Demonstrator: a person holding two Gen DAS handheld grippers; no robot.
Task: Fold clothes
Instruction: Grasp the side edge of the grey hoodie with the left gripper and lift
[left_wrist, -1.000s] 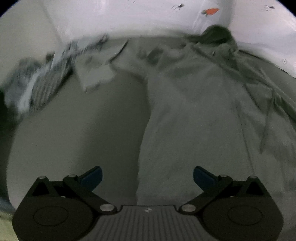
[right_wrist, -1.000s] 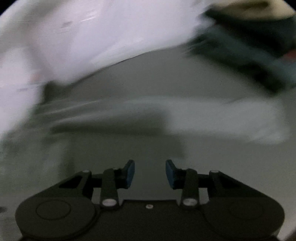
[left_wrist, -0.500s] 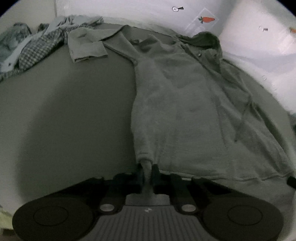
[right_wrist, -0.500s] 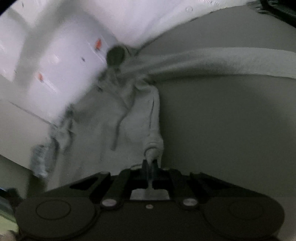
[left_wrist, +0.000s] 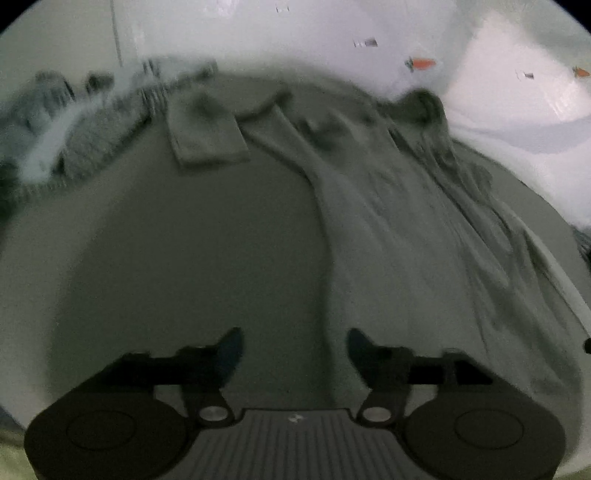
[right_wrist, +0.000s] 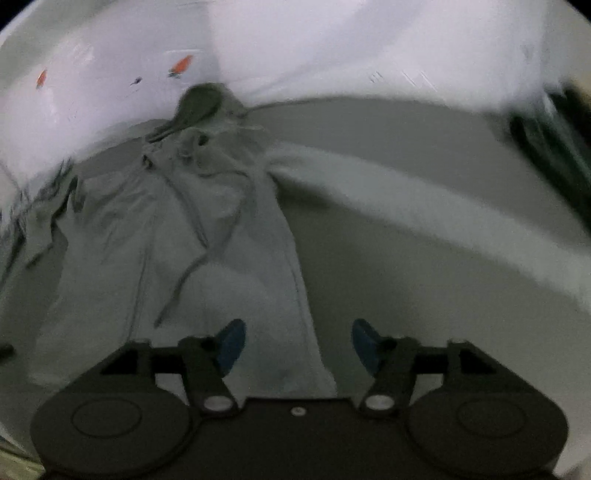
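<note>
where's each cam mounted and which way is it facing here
Left wrist: sits on the left gripper, looking steeply down along its opening, empty jaws at the grey hoodie's left edge and a clothes pile.
Right wrist: sits on the right gripper, looking down along its opening, empty jaws at the hoodie's right edge and spread sleeve.
Shared: the hoodie, its hood and the carrot-print pillows.

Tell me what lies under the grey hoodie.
The grey hoodie lies spread flat on a grey bed sheet, which shows bare on both sides of it. Whether anything else sits beneath the fabric cannot be seen; the cloth covers it.
</note>
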